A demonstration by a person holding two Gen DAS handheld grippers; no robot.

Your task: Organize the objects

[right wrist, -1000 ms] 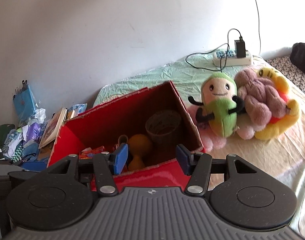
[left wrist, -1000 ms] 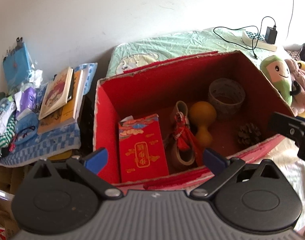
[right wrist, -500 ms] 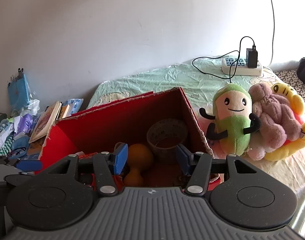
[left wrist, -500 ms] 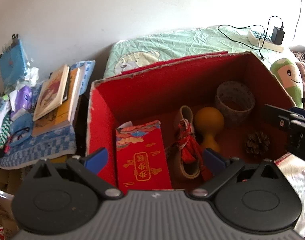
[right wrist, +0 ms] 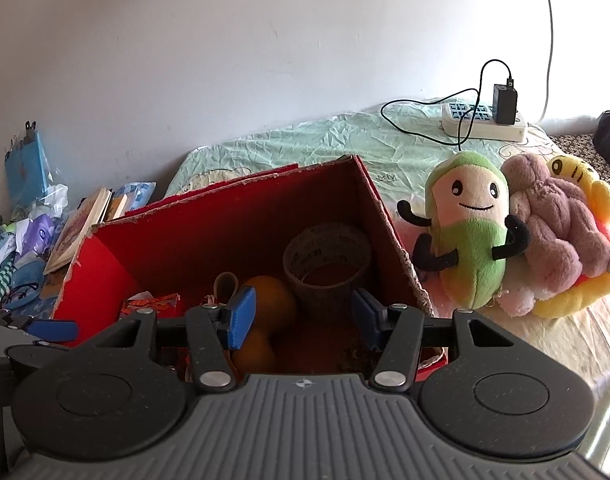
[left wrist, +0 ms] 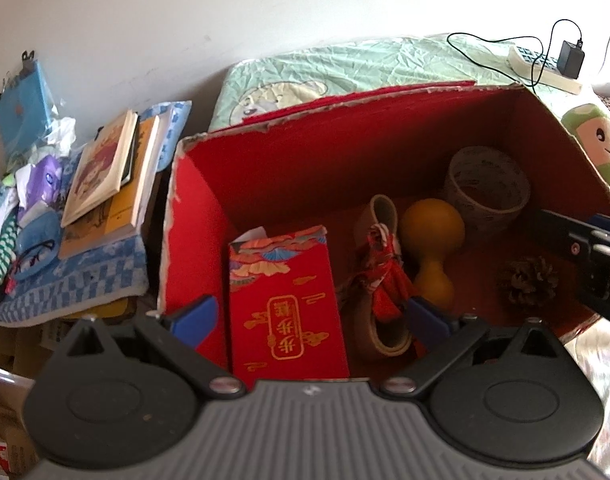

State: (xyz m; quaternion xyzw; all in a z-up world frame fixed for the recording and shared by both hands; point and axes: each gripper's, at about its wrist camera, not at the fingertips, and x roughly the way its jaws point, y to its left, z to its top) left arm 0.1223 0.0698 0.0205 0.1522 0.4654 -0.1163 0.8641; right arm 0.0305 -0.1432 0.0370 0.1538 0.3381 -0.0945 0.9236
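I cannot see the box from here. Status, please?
Left gripper open, empty. Right gripper open, empty. Both over red box: envelope, gourd, tape roll, pinecone inside. Nothing blocking.

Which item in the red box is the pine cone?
Look inside the open red box on the bed. Toward its right end, in front of the tape roll, lies the pine cone: small, brown and scaly, unlike the smooth orange gourd beside it.

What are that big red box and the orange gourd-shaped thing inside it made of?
The red box looks like matte cardboard: its top edges are torn and show pale fibre. The gourd is smooth with a dull sheen, perhaps a dried gourd or plastic; I cannot tell which.
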